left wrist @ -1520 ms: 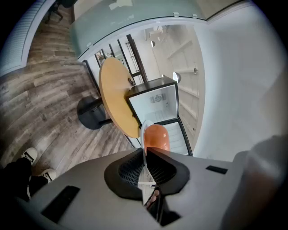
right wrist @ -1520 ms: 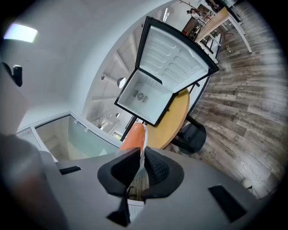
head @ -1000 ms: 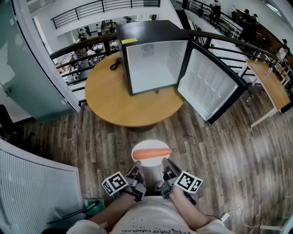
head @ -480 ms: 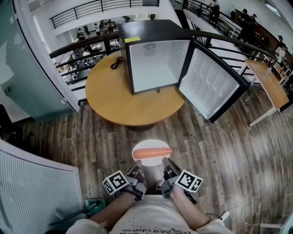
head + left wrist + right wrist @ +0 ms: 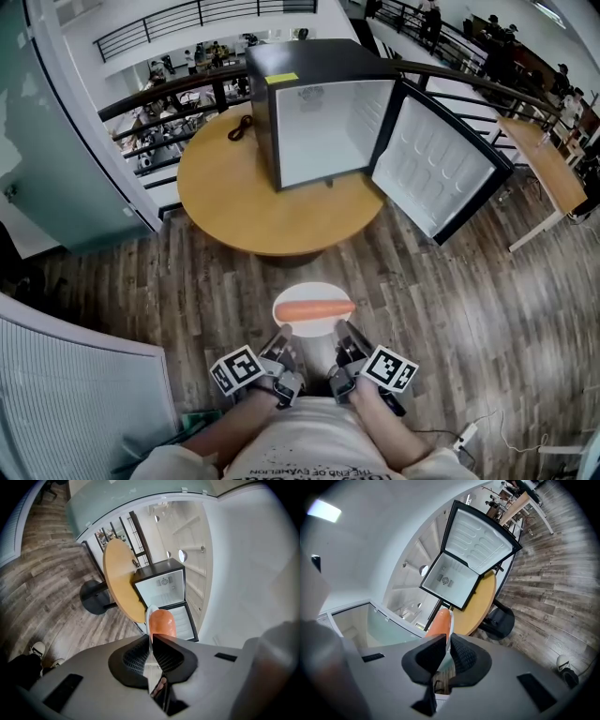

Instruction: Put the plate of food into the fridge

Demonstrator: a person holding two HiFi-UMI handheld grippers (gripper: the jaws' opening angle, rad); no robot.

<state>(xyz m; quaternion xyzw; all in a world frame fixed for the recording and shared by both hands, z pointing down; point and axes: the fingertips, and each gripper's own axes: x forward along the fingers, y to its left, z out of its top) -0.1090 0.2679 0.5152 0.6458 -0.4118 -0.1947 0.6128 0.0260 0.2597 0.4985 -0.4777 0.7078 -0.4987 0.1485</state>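
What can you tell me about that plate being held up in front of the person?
The plate is small, round and white, glossy like ceramic or plastic. One orange carrot, as it looks, lies across it. It is held roughly level in the air over the wooden floor, short of the round table that bears the open fridge. The left gripper and right gripper each clamp its near rim, side by side. Nothing else touches it.

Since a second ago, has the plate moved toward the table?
No, not noticeably. In the head view the plate keeps about the same gap to the round table and its near edge.
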